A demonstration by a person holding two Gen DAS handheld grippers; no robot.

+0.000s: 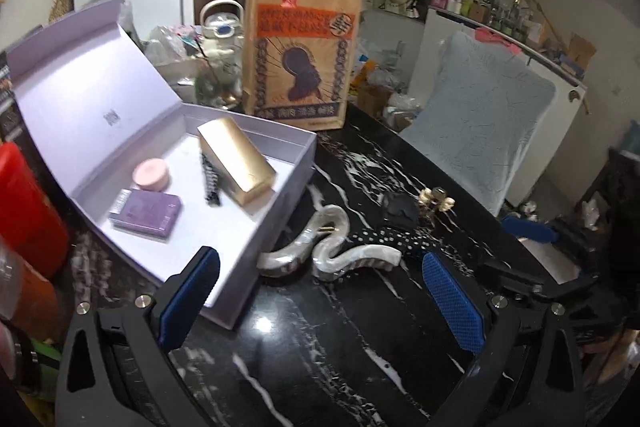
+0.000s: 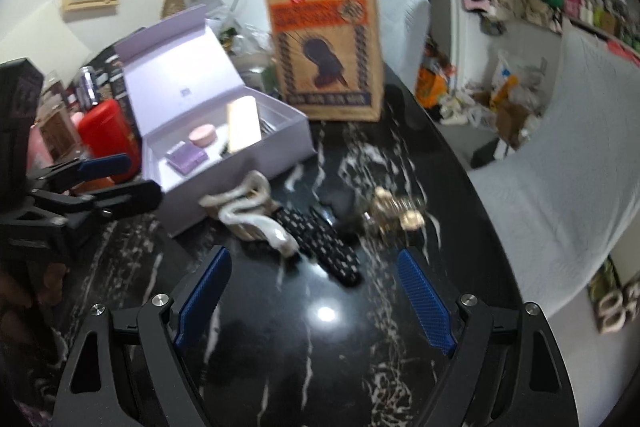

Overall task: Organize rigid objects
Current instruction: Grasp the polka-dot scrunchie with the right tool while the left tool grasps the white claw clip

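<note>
Hair clips: 1 wavy white clip (image 1: 320,251), 1 black dotted clip (image 2: 324,247) and 1 gold clip (image 2: 394,213) lie on the black marble surface (image 1: 320,347), just right of the box.
Box: lavender box (image 1: 244,279), lid up, holds a purple case (image 1: 146,213), pink jar (image 1: 151,174) and gold bar (image 1: 236,159).
Left tool (image 1: 320,303): released, empty, white clip just ahead of it.
Right tool (image 2: 316,301): released, empty, dotted clip ahead between its fingers.
Behind: paper bag (image 1: 298,51) stands upright.
</note>
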